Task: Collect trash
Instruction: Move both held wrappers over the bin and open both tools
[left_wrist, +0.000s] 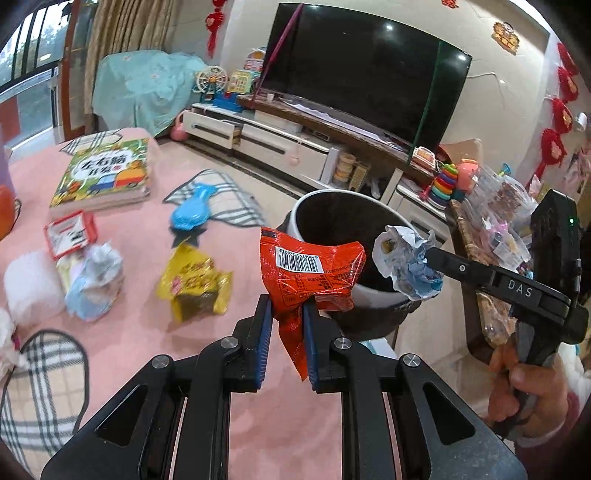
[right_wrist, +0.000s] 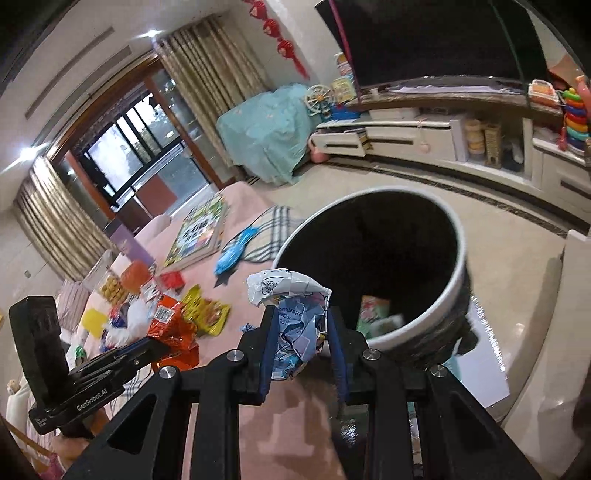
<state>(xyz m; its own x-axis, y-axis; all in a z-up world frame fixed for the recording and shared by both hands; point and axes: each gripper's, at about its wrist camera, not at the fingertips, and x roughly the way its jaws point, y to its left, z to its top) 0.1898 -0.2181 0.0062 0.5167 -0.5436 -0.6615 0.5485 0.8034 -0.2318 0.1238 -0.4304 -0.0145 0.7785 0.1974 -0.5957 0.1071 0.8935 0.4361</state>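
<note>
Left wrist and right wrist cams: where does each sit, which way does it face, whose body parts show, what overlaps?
Left wrist: on the left gripper, looking down along its fingers over the pink table toward the trash bin; red wrapper clamped; right gripper and hand at right.
Right wrist: on the right gripper, facing the bin; crumpled wrapper clamped; left gripper at left.
Shared: bin, both wrappers, table, TV.
</note>
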